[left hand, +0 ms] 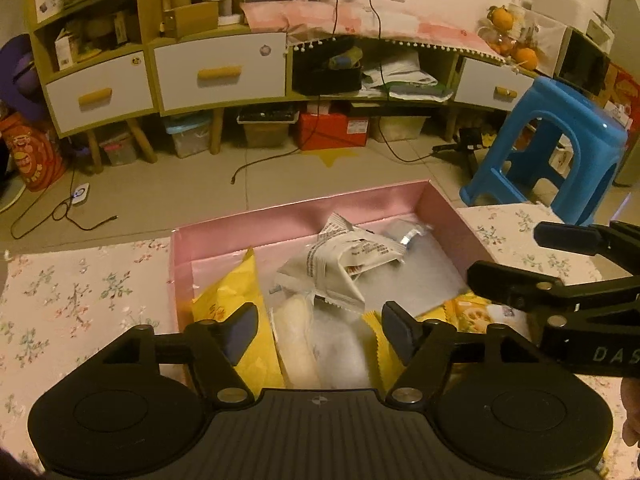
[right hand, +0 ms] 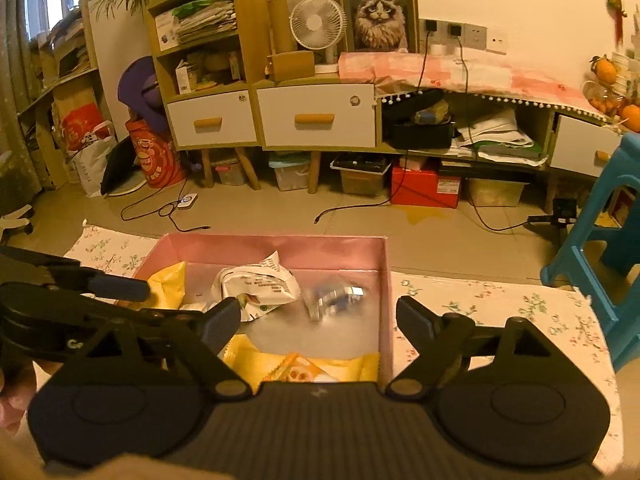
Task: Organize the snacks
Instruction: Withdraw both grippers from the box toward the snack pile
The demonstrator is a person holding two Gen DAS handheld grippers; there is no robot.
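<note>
The left gripper [left hand: 320,330] hangs over the near end of a pink box [left hand: 360,204], jaws wide apart and gripping nothing. Below them a pale, clear-wrapped snack [left hand: 298,340] lies lengthwise, running away from the gripper, beside a yellow packet [left hand: 236,296]. The right gripper [right hand: 318,322], also wide and empty, hovers over another yellow packet [right hand: 280,364]. Crumpled white wrappers [left hand: 340,264] lie farther back.

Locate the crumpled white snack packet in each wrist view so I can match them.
Left wrist: white snack packet lies mid-frame inside the pink box, beyond the gripper.
Right wrist: white snack packet lies left of centre in the pink box.
Shared landmark: blue stool.
</note>
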